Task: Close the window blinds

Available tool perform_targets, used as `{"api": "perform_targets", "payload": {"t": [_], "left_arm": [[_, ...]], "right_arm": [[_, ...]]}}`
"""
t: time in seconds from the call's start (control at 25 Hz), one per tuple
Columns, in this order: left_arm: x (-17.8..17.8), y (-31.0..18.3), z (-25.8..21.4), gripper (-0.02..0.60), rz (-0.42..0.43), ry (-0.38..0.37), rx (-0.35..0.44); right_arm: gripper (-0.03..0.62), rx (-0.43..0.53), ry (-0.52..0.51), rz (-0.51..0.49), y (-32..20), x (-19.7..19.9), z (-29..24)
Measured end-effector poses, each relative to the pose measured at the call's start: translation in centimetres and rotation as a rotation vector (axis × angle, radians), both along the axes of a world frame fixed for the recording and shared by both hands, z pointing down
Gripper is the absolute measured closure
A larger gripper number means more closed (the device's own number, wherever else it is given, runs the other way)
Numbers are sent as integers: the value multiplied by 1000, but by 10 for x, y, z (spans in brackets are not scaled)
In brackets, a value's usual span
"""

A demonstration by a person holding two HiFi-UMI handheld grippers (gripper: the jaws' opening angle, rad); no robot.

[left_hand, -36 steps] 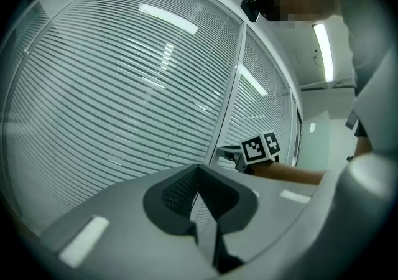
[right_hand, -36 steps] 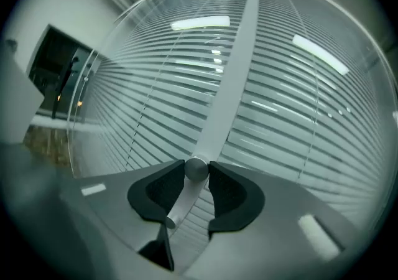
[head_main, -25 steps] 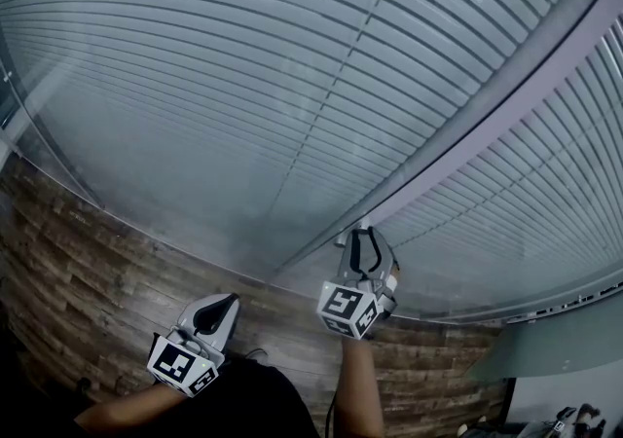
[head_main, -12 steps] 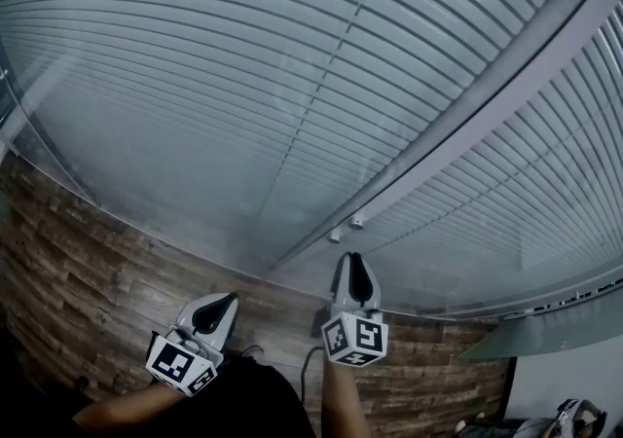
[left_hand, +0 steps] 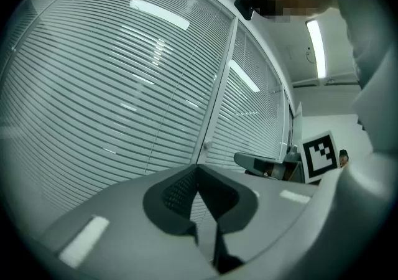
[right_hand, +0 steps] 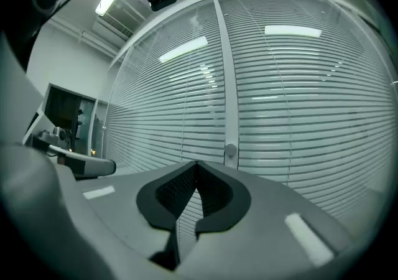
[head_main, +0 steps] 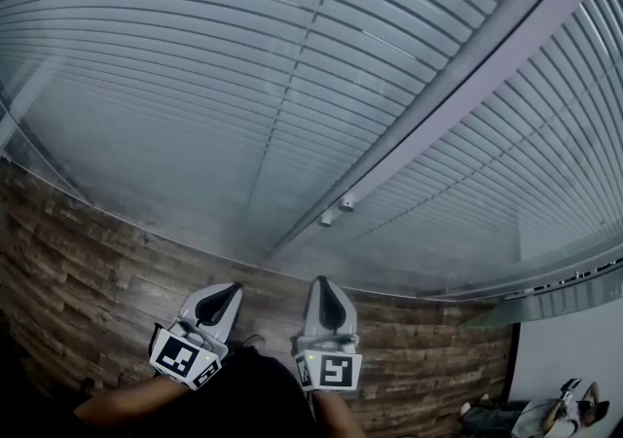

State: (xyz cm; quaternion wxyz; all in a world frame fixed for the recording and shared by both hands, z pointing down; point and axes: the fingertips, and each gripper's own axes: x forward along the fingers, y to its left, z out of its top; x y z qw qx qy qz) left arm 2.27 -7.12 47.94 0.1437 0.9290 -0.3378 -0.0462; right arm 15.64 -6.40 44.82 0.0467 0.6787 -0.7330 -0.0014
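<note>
The window blinds hang over two glass panes, their slats running level across each. A pale frame post stands between the panes. Two small round knobs sit side by side on the lower part of that post. I cannot tell how far the slats are tilted.

Both grippers are low in the head view, side by side over the wood-plank floor. They point at the blinds but stay well apart from them. The left gripper aims at the pane left of the post. In the left gripper view its dark fingers meet at the tips and hold nothing; slats show only through the slit lower down between them. The right gripper aims nearly straight at the post. In the right gripper view one knob sits just above the tips, yet far beyond them. Its fingers have just been closing and now stand together at the tips, with nothing between them.

Neither gripper touches the blinds, the post or the knobs. Long ceiling lights reflect as bright bars in the glass. Each gripper view catches the other gripper off to one side.
</note>
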Motion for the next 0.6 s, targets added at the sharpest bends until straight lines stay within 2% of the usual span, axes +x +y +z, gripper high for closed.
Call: {"api": "perform_targets", "payload": {"t": [0.24, 0.44, 0.6], "left_arm": [[5, 1, -16, 580, -9, -4, 16], [-1, -4, -19, 580, -46, -20, 66], [8, -3, -23, 581, -33, -23, 75]], "right_arm": [[594, 8, 3, 20, 8, 10, -16], [594, -13, 3, 1, 6, -1, -6], [594, -16, 2, -4, 13, -8, -6]]}}
